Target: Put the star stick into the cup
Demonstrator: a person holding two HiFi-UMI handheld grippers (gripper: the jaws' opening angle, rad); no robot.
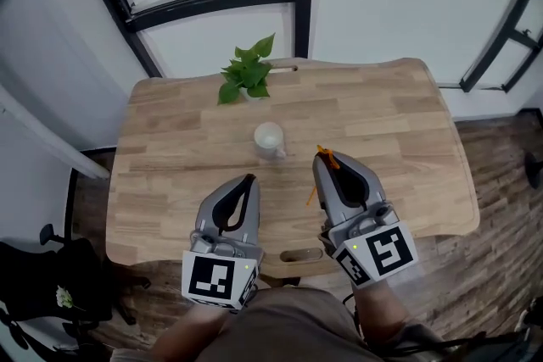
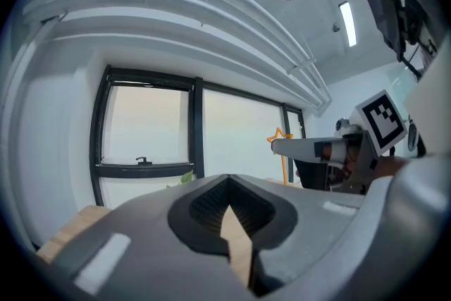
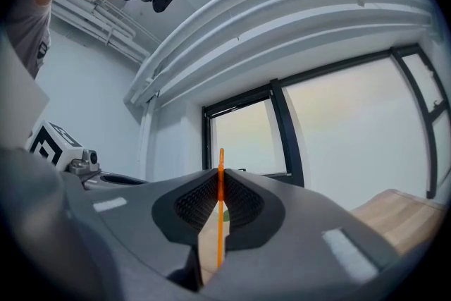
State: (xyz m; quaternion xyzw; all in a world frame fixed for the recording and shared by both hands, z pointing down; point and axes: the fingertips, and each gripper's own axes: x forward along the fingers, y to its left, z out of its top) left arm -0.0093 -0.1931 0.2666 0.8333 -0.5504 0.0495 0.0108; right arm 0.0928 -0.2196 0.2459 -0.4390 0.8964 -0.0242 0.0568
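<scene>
Star stick (image 3: 220, 201) pinched in right gripper (image 1: 327, 158) | left gripper (image 1: 249, 180) pressed together, empty | cup (image 1: 269, 137) on worktop (image 1: 170, 157) awaits insertion

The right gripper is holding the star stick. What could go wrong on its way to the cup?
1. The right gripper pinches the thin star stick only at its jaw tips, so the stick may swivel or slip.
2. The cup looks small and stands free on the table, so a stick end striking its rim could tip it over.
</scene>
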